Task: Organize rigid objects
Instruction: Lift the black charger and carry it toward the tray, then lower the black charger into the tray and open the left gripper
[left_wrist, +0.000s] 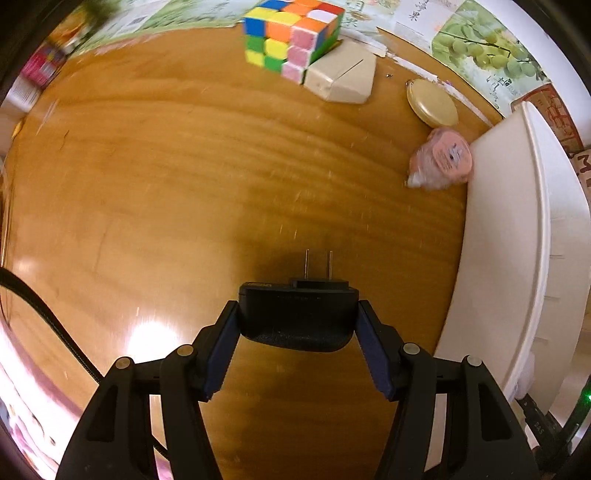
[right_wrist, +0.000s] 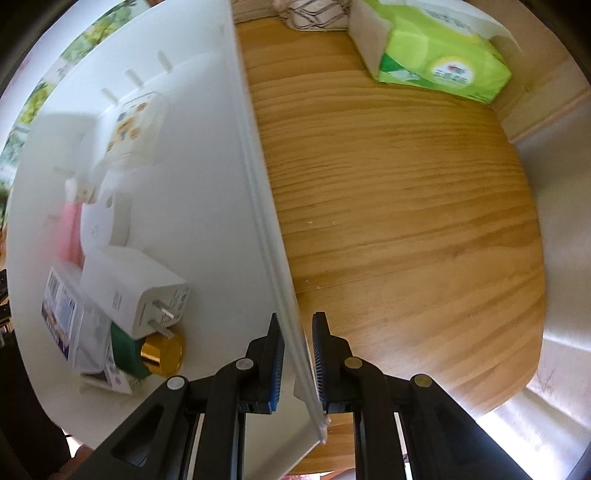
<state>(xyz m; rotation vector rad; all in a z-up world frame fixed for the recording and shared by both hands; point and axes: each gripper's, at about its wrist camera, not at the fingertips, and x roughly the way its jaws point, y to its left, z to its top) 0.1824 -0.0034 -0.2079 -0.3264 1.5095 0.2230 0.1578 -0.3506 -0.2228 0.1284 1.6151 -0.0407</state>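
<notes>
Wooden tabletop (left_wrist: 155, 192) across most of the left wrist view, glare at lower left. White plastic bin (left_wrist: 517, 236) along the right edge of that view, its outer wall facing the camera.

In the right wrist view, same white plastic bin (right_wrist: 207, 155) filling the left half, rim running diagonally from top centre to bottom centre. Right gripper (right_wrist: 298, 354) at bottom centre, one finger inside the bin wall and one outside, closed nearly onto the rim; actual contact hard to confirm from this angle. Green tissue pack (right_wrist: 439, 51) at upper right, on the wood.

Inside the bin, lower left: white plug adapter (right_wrist: 140, 291) with prongs showing, a printed white box (right_wrist: 70, 317) beside it, a green bottle with gold cap (right_wrist: 155, 350) below. Further up, a pink item (right_wrist: 70, 229), blurred and not identifiable, and a small patterned box (right_wrist: 133, 122).

Back in the left wrist view: Rubik's cube (left_wrist: 291, 37) at top centre, touching a beige box (left_wrist: 343, 74) just to its right. Round tan disc (left_wrist: 432, 103) at upper right, and a pink wrapped item (left_wrist: 443, 158) below it, against the bin wall.

Left gripper (left_wrist: 298, 314) at bottom centre, clamped on a black plug adapter (left_wrist: 298, 310), both pads pressing its sides, two metal prongs pointing away from the camera, over the wood.
</notes>
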